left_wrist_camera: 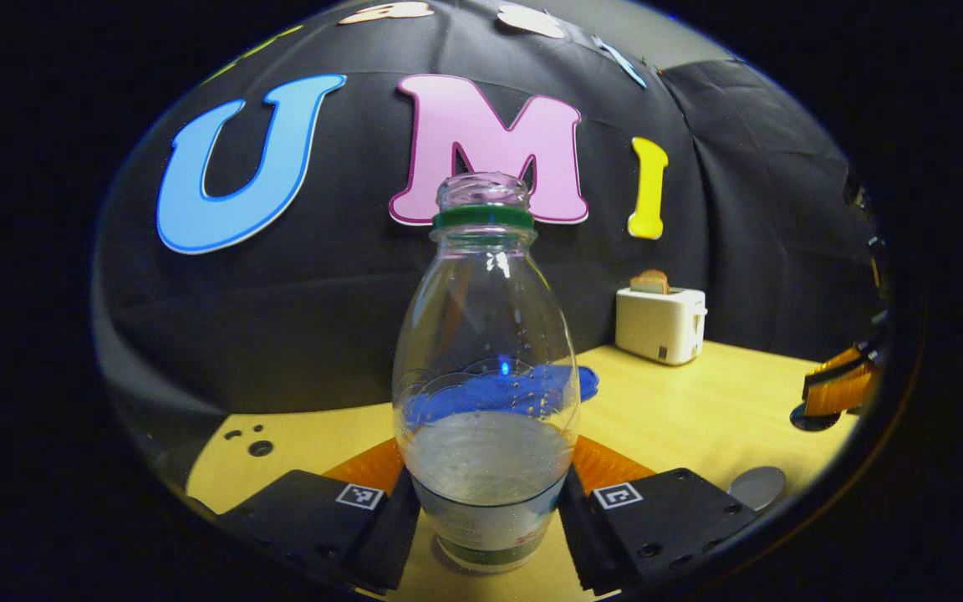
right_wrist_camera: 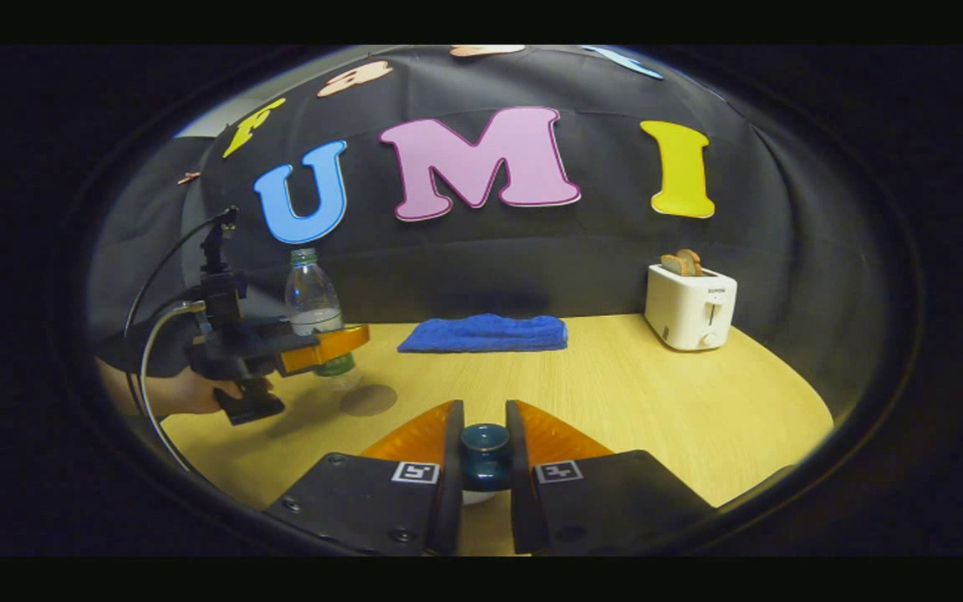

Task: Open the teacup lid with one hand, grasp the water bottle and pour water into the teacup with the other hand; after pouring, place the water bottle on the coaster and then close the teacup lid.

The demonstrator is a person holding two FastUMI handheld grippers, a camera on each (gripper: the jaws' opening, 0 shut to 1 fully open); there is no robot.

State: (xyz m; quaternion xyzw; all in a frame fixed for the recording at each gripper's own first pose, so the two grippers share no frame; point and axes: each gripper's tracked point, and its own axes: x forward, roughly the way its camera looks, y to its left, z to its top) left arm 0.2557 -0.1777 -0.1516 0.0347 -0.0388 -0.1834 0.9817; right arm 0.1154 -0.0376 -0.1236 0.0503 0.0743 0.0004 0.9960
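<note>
I am gripping the water bottle (left_wrist_camera: 486, 368) upright between the left gripper (left_wrist_camera: 486, 518) fingers, uncapped and partly filled, standing on the table (left_wrist_camera: 699, 410). My right gripper (right_wrist_camera: 484, 468) is clamping the teacup lid (right_wrist_camera: 484, 456). The coaster (right_wrist_camera: 369, 400) is lying just beside the bottle; towel (right_wrist_camera: 486, 333) and toaster (right_wrist_camera: 690, 309) are sitting beyond.

Dim booth, lit from above; warm sheen on table (right_wrist_camera: 657, 401). Small glints on bottle (left_wrist_camera: 486, 368) glass. Soft shadow under left gripper (right_wrist_camera: 339, 343). Strong fisheye bending at edges, slightly soft focus throughout.
</note>
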